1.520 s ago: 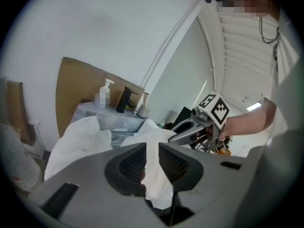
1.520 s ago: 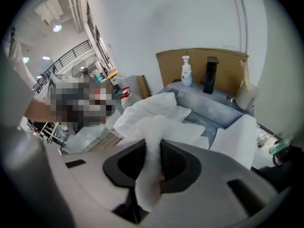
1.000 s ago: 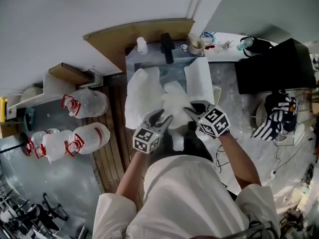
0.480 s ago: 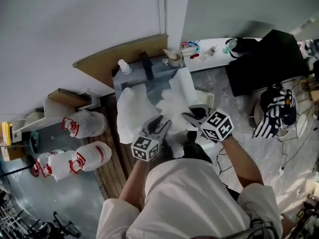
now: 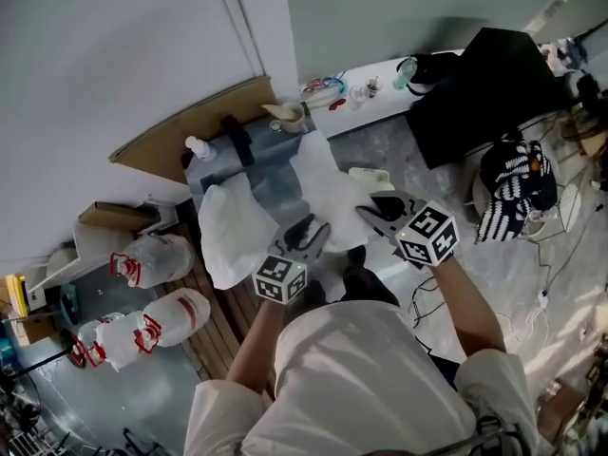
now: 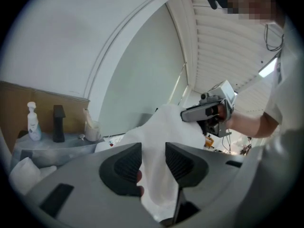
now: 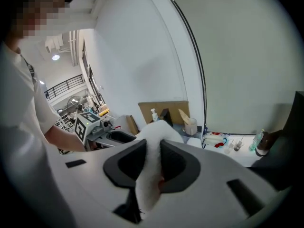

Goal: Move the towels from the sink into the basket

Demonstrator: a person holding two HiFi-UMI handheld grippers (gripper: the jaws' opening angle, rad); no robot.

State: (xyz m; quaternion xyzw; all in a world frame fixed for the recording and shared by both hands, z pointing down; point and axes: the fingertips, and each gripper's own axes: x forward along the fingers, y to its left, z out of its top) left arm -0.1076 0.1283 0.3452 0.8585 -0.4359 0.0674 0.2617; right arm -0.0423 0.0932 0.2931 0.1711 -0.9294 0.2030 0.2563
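Head view: the left gripper (image 5: 306, 228) and the right gripper (image 5: 372, 209) each grip one white towel (image 5: 323, 183), lifted at the sink's (image 5: 269, 171) front edge.

Left gripper view: jaws moderately apart, pinching a towel fold.

Right gripper view: jaws narrow, clamped on the towel.

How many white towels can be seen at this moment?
2. One white cloth towel hangs between the left tongs and right tongs; the second white towel drapes over the left rim of the grey sink. More may be hidden behind them.
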